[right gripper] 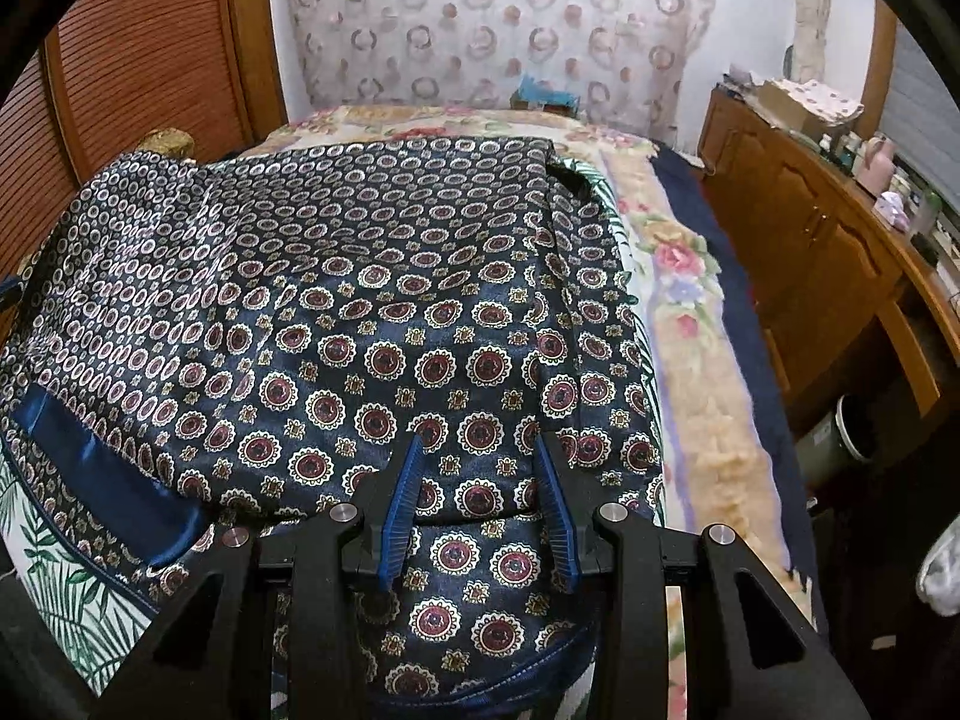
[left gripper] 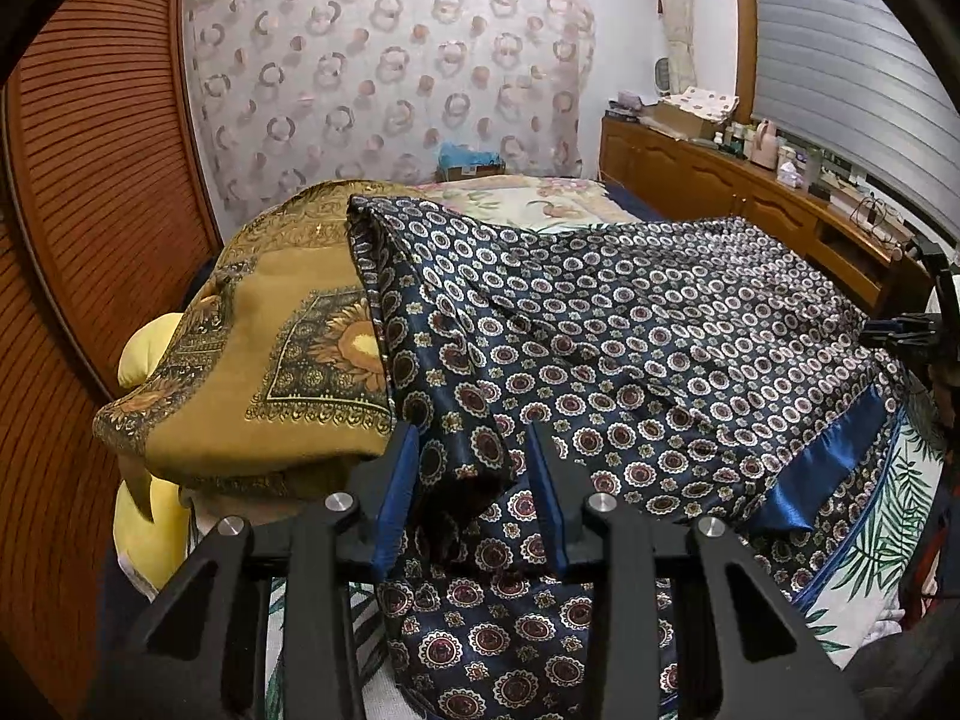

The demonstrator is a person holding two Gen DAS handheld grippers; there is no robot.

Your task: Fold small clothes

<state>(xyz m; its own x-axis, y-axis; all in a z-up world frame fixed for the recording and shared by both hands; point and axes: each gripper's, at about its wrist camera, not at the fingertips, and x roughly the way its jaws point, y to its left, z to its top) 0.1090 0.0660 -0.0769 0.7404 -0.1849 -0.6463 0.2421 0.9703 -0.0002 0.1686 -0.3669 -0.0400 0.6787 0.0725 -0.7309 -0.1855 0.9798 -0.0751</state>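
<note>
A navy satin garment [left gripper: 630, 348] with red and white medallion print and a plain blue band lies spread on the bed. It also fills the right wrist view [right gripper: 360, 312]. My left gripper [left gripper: 471, 438] is open, its blue pads either side of a raised fold of the garment near its left edge. My right gripper [right gripper: 480, 438] is open, just above the garment's near right part. The other gripper shows at the far right edge of the left wrist view [left gripper: 912, 330].
A mustard patterned cloth [left gripper: 270, 360] lies over a yellow cushion [left gripper: 144, 516] left of the garment. A leaf-print sheet [right gripper: 72, 576] lies under the garment, on a floral blanket [right gripper: 690, 312]. A wooden cabinet [right gripper: 840, 252] with bottles runs along the right. A louvred wooden door [left gripper: 90, 180] stands at left.
</note>
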